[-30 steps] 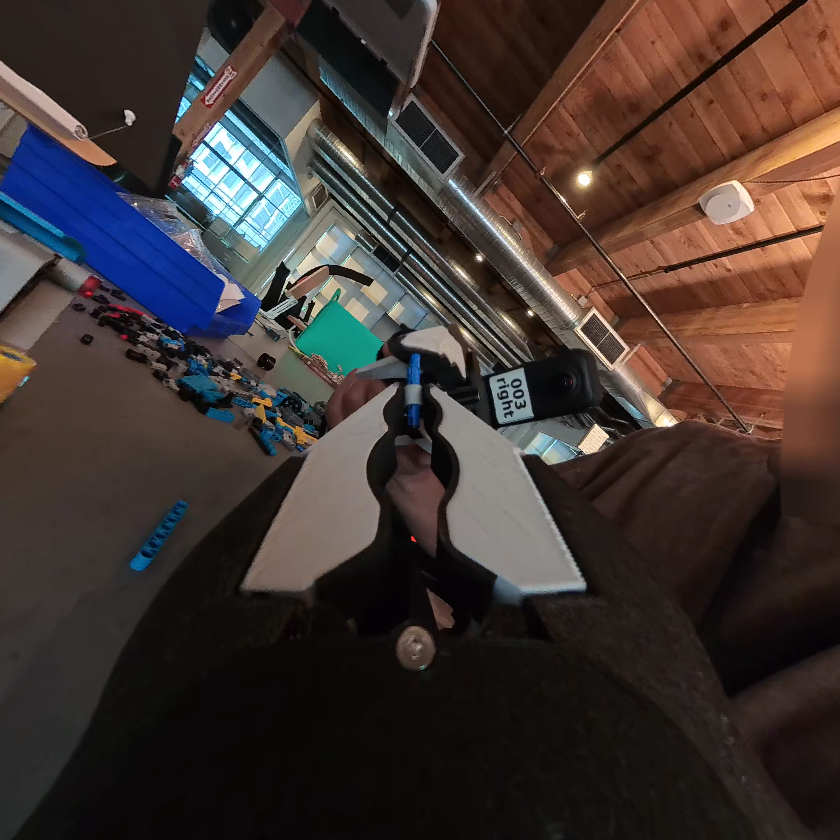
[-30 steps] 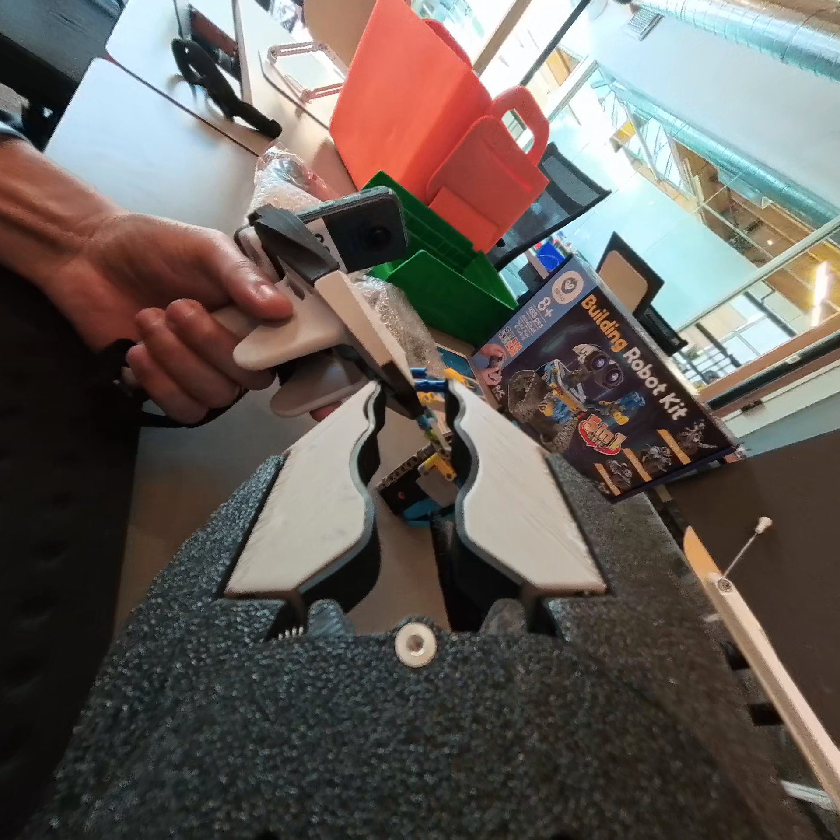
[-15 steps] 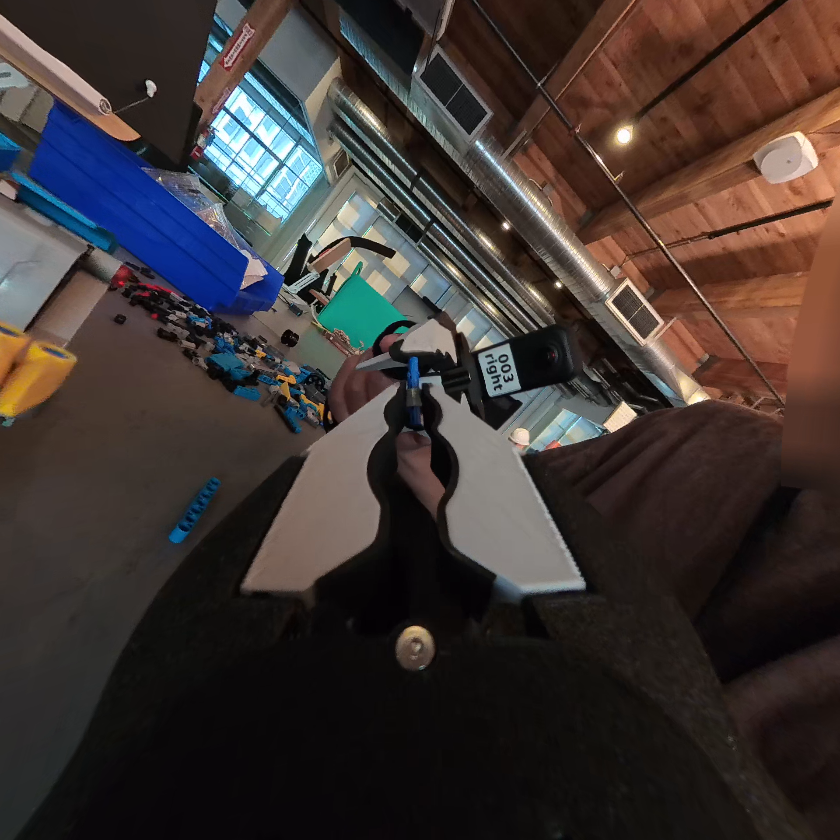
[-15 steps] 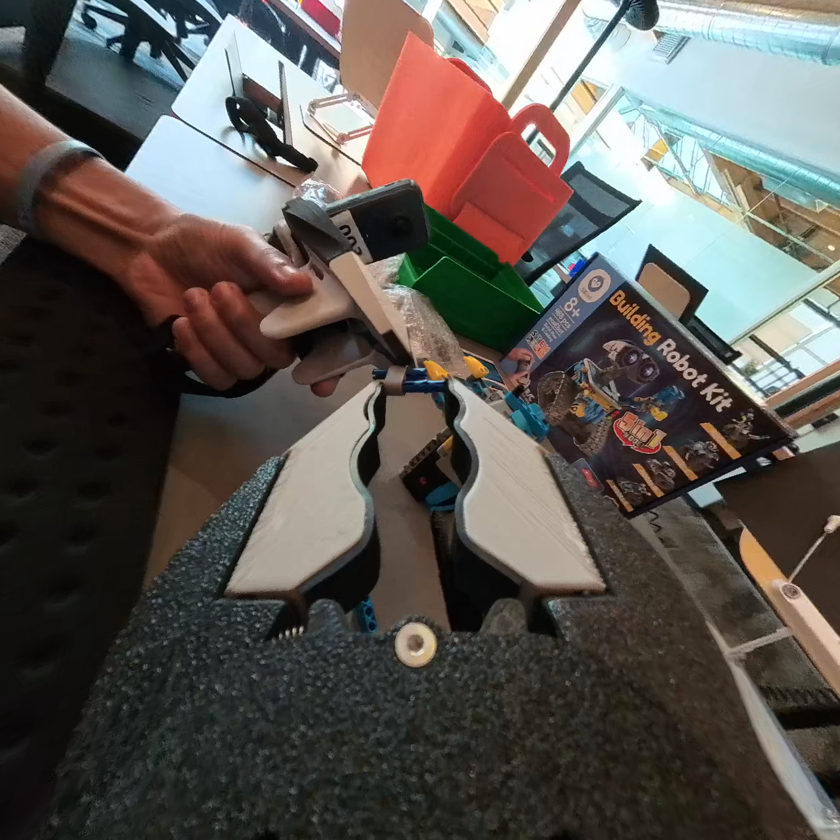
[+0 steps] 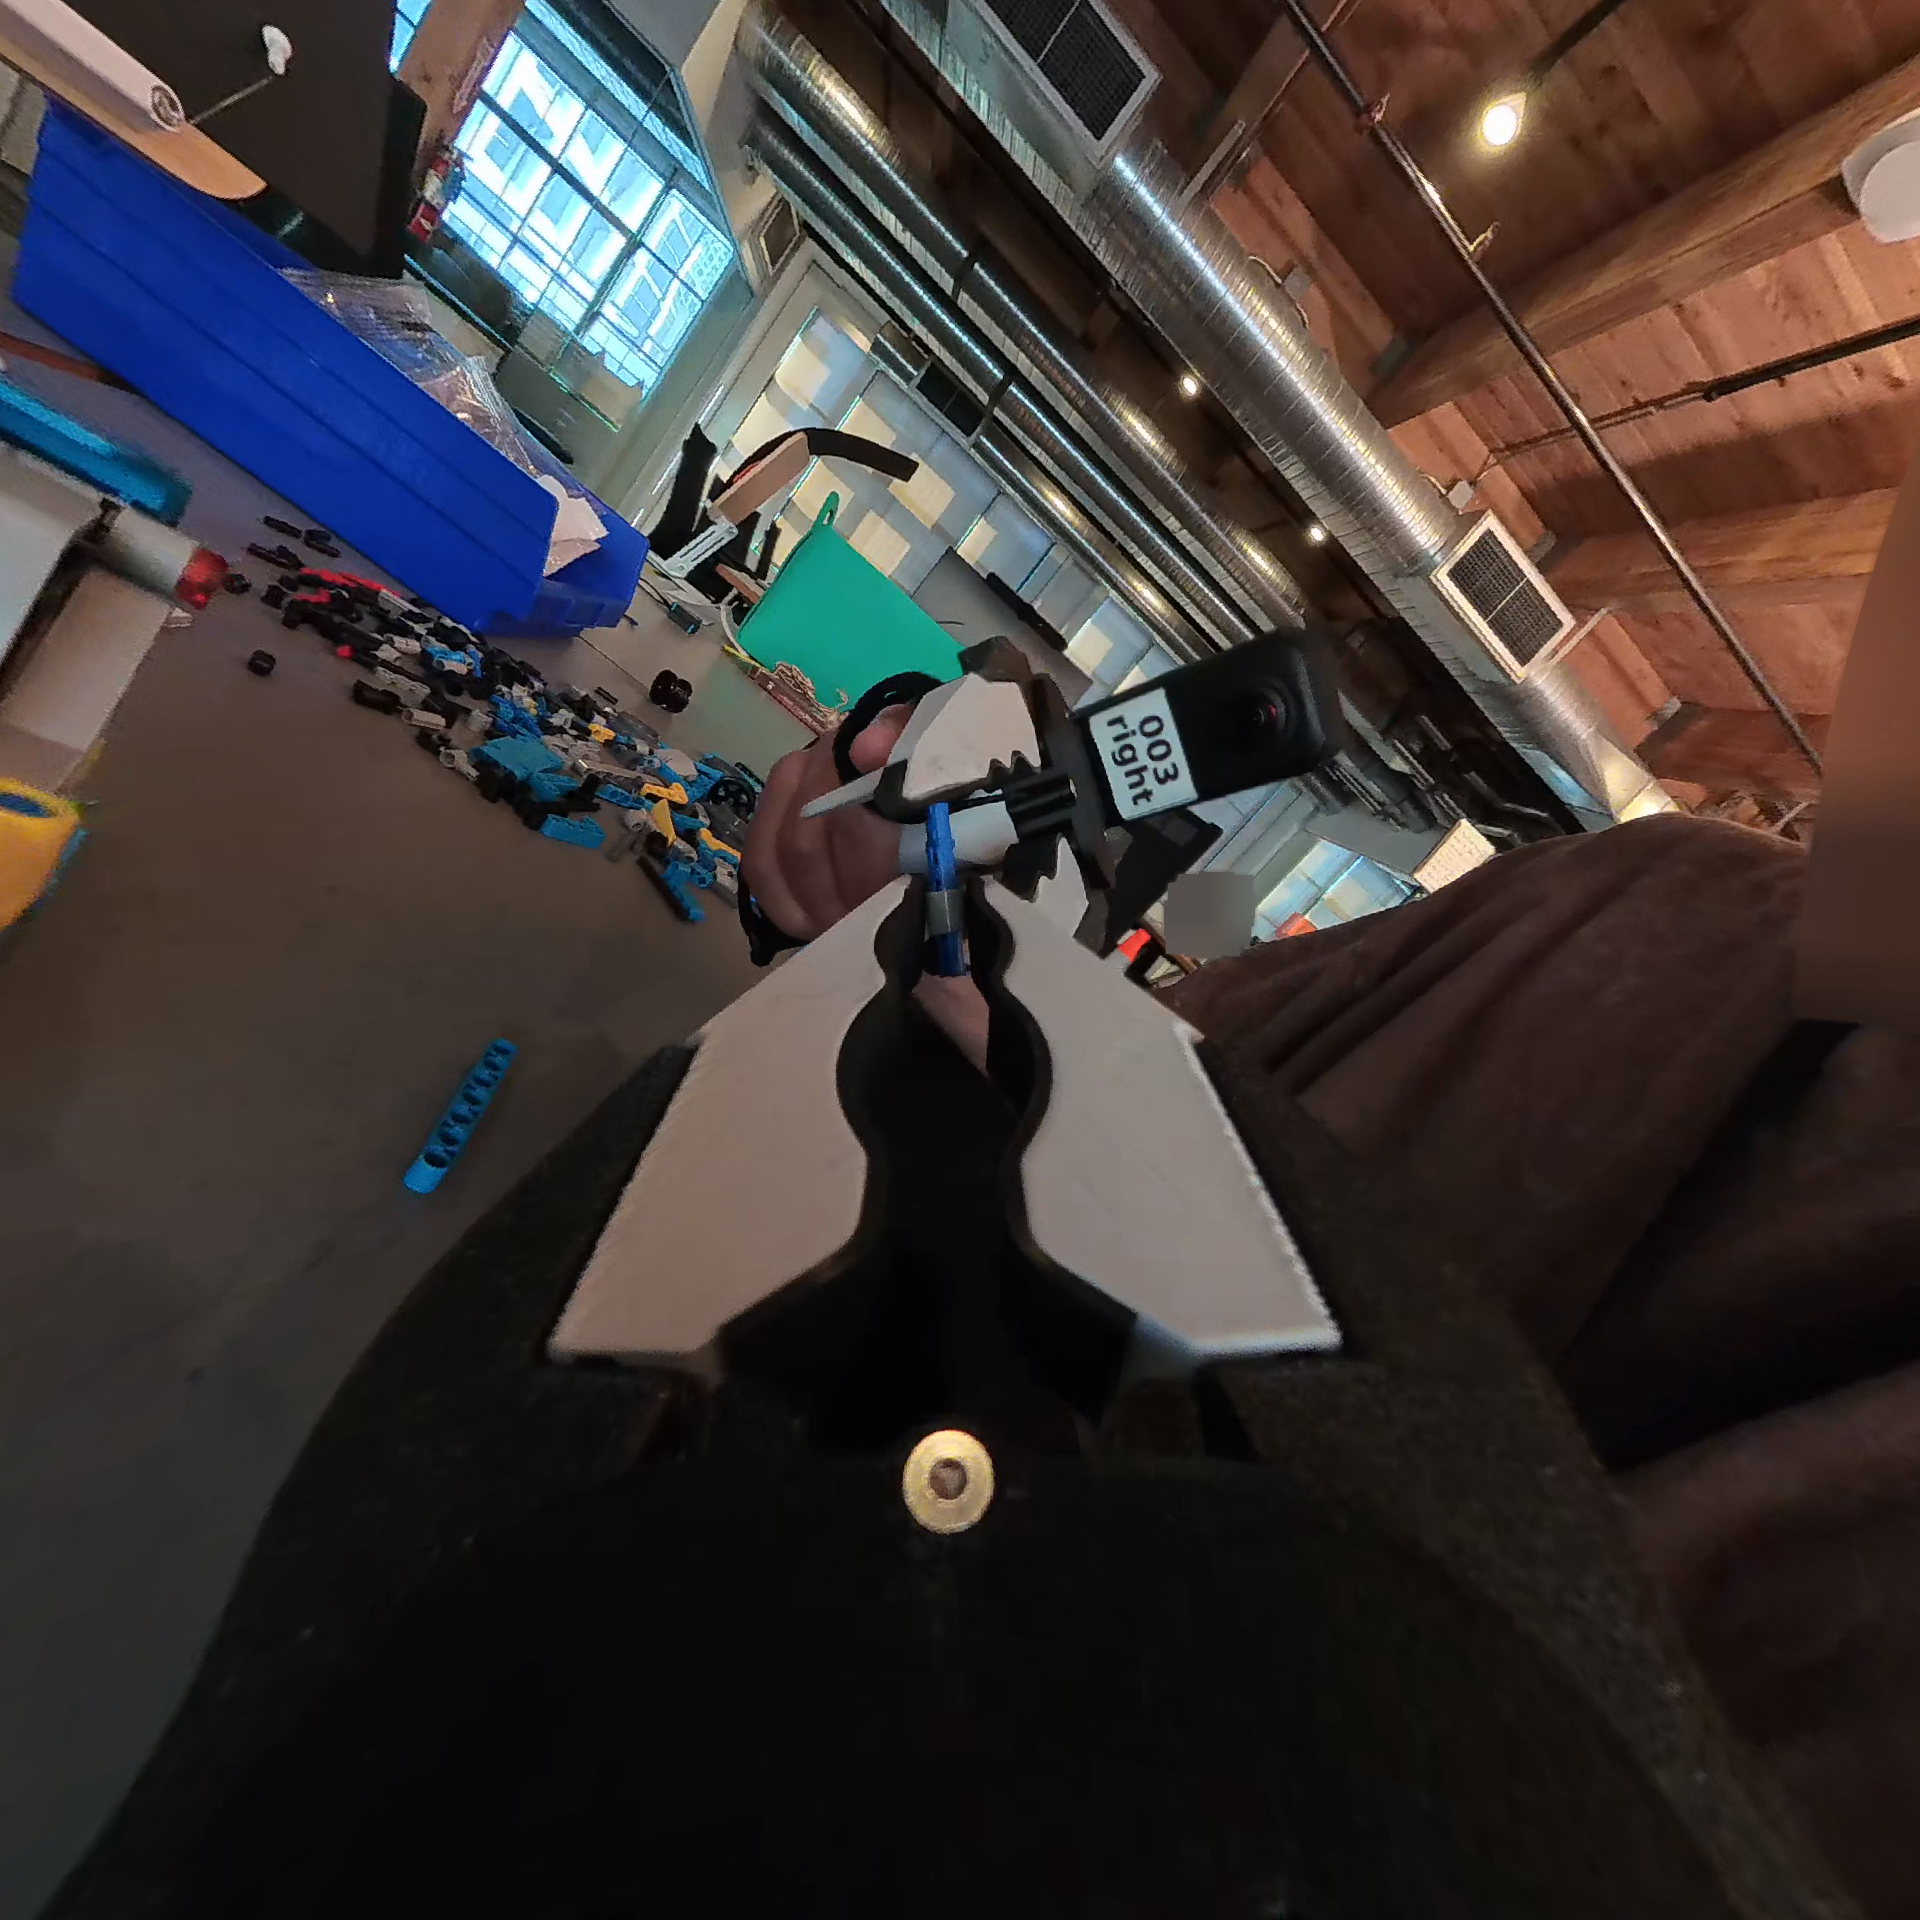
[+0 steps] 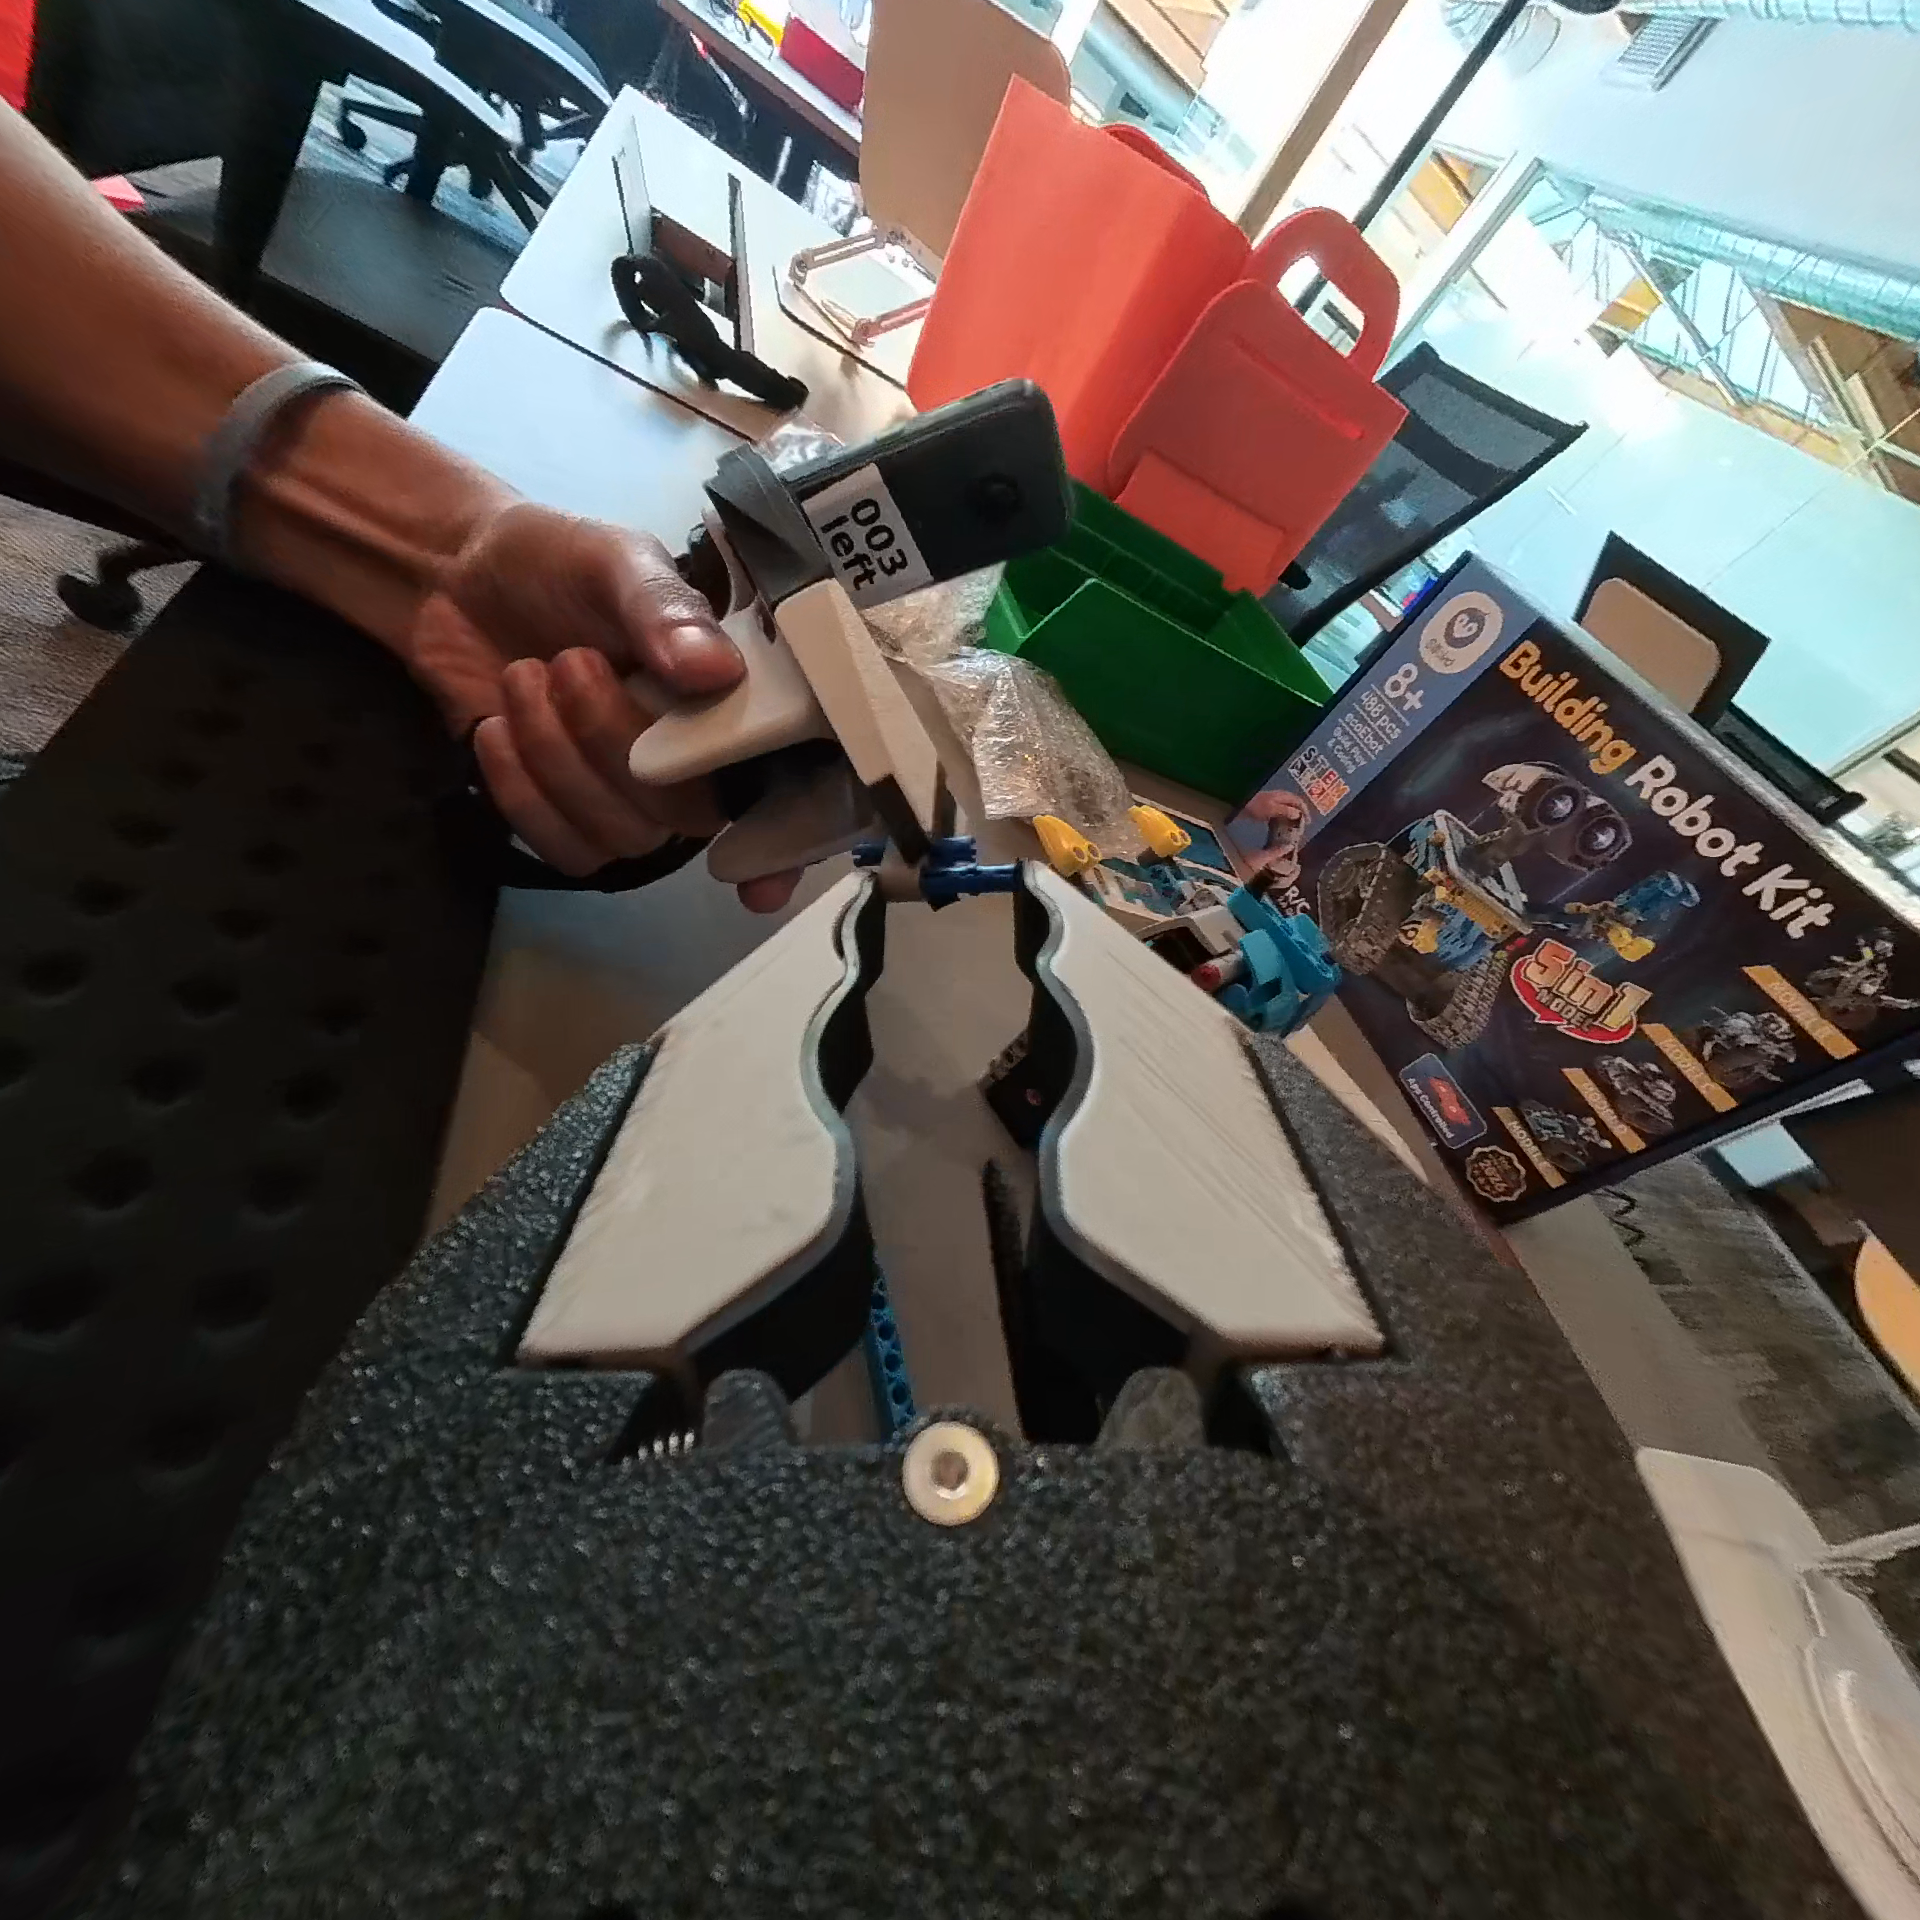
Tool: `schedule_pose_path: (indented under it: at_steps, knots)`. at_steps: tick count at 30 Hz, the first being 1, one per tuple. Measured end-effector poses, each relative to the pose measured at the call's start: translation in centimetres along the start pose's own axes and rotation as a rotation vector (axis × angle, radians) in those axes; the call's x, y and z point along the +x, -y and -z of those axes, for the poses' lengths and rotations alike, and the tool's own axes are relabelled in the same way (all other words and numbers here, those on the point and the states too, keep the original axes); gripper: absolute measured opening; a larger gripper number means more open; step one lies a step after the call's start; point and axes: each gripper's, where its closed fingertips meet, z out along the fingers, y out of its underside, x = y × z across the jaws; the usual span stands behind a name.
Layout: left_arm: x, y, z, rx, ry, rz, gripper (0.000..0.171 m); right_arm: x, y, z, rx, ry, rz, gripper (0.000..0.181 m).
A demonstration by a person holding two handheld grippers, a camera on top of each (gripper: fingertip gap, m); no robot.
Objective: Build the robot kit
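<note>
My left gripper [image 5: 943,920] is shut on a small blue pin [image 5: 940,847] with a grey sleeve, held upright in the air. The pin's top end reaches the right gripper [image 5: 894,805], which a hand holds just beyond my fingertips. In the right wrist view my right gripper [image 6: 945,883] is open, and the blue pin [image 6: 961,881] lies crosswise between its two fingertips. The left gripper [image 6: 909,831] comes in from the upper left and pinches the pin at its grey sleeve.
A grey table [image 5: 260,987] holds a pile of small blue, black and yellow parts [image 5: 540,727], a loose blue beam [image 5: 462,1117] and a blue bin [image 5: 260,343]. A kit box [image 6: 1558,935], a part-built blue model [image 6: 1273,961], a green bin [image 6: 1143,644] and orange bags [image 6: 1143,312] stand beyond. My two grippers' fingertips are within a few centimetres of each other.
Both grippers have stayed together at the pin while tilting, so more of the table shows. More of the pin now stands out above my left fingertips. Neither grip has changed.
</note>
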Motion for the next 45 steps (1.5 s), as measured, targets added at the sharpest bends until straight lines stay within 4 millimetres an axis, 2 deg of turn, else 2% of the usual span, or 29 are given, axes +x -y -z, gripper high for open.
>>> schedule_pose_path:
  at_steps: [8,14,17,19,26,36,37,45]
  knots:
    - [-0.3,-0.4,0.2,-0.045,0.018,-0.015,0.006,-0.5,-0.3,-0.2,-0.005,0.039,-0.054,0.025]
    - [-2.1,0.8,0.6,0.040,0.115,-0.001,0.006,0.9,-1.4,-1.3,-0.094,-0.075,-0.041,0.026]
    - [-3.3,1.4,1.0,0.089,0.178,0.020,0.006,0.7,-2.3,-2.0,-0.168,-0.099,-0.021,0.051]
    - [-3.8,1.8,1.3,0.119,0.198,0.040,0.006,1.0,-2.6,-2.4,-0.215,-0.149,-0.023,0.055]
    - [-4.2,1.4,1.2,0.107,0.218,0.047,0.006,1.9,-3.3,-3.0,-0.309,-0.259,0.008,0.040]
    - [-4.3,1.0,0.9,0.089,0.214,0.064,0.007,2.0,-3.5,-2.7,-0.326,-0.232,0.018,0.033]
    - [-4.2,1.0,0.9,0.085,0.212,0.060,0.006,2.2,-3.4,-2.6,-0.327,-0.242,0.029,0.026]
    - [-4.3,1.2,1.0,0.098,0.226,0.043,0.006,2.2,-3.5,-2.7,-0.320,-0.237,0.004,0.024]
